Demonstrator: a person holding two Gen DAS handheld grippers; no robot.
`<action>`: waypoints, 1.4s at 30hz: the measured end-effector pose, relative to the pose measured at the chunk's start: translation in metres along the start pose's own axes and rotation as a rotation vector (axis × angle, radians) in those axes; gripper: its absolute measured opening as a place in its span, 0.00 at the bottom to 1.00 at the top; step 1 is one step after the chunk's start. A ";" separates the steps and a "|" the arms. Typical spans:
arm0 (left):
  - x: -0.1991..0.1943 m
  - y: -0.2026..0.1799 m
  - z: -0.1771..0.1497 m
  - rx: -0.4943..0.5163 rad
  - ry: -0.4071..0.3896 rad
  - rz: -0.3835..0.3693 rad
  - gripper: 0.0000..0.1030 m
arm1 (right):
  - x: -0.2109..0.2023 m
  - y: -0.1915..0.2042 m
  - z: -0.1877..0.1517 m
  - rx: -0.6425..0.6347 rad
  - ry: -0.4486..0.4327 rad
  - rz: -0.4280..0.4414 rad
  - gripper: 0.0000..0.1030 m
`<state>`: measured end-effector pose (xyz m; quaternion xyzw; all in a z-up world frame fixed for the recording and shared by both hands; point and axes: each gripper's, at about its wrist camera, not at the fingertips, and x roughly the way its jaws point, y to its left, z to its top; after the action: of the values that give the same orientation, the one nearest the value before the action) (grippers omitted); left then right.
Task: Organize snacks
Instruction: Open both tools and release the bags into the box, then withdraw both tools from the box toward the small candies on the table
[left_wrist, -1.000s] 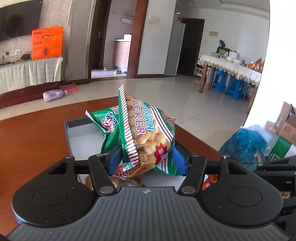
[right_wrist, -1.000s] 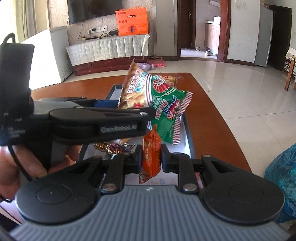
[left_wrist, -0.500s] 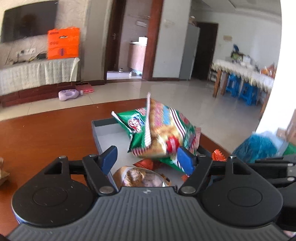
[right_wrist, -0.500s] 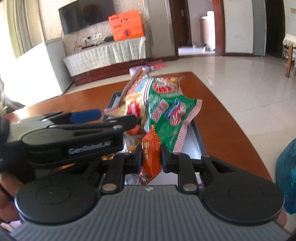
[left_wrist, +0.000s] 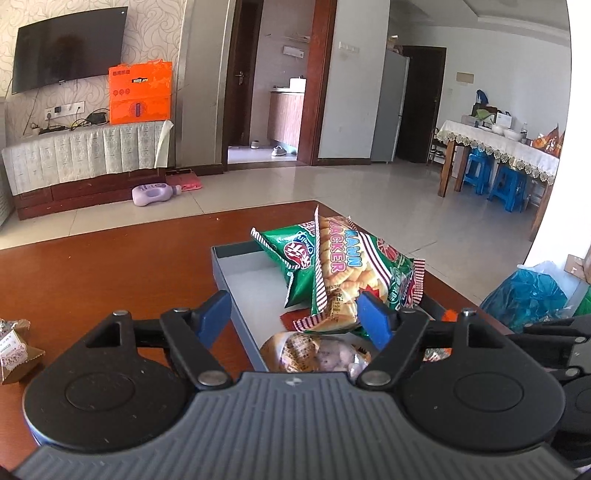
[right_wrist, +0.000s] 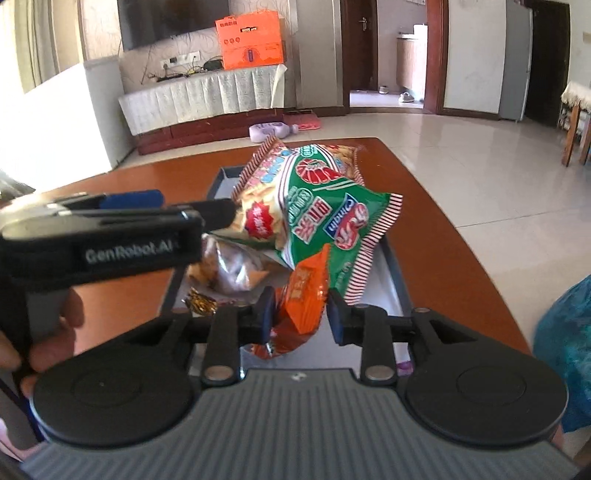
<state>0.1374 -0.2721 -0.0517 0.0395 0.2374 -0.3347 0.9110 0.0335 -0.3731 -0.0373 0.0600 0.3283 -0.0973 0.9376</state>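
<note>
A grey tray (left_wrist: 236, 273) sits on the brown table (left_wrist: 92, 269). In it lie a prawn cracker bag (left_wrist: 343, 273) and a green snack bag (left_wrist: 291, 258), leaning together, with a clear bag of sweets (left_wrist: 314, 350) in front. My left gripper (left_wrist: 293, 314) is open and empty, just behind the cracker bag. In the right wrist view the bags (right_wrist: 317, 206) fill the tray (right_wrist: 395, 288). My right gripper (right_wrist: 301, 317) has its jaws part open around a small orange packet (right_wrist: 306, 295), which sits loosely between them over the tray. The left gripper body (right_wrist: 110, 236) crosses at left.
A small wrapped snack (left_wrist: 14, 350) lies on the table at far left. A gold-wrapped candy (right_wrist: 201, 301) lies in the tray's near left. A blue plastic bag (left_wrist: 524, 295) stands off the table's right edge. The table's far edge drops to tiled floor.
My left gripper opened, let the prawn cracker bag fall into the tray and drew back. My right gripper's jaws widened around the orange packet.
</note>
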 end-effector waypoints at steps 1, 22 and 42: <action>-0.002 -0.001 -0.001 0.004 -0.001 0.003 0.77 | -0.002 0.000 -0.002 -0.007 0.004 -0.011 0.45; -0.056 0.017 -0.005 0.031 -0.020 0.064 0.78 | -0.040 -0.009 -0.003 0.108 -0.119 -0.036 0.58; -0.123 0.121 -0.024 -0.006 -0.006 0.286 0.78 | -0.018 0.112 0.011 -0.087 -0.111 0.180 0.58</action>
<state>0.1222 -0.1010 -0.0270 0.0693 0.2276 -0.2010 0.9503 0.0512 -0.2632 -0.0114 0.0432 0.2730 -0.0015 0.9611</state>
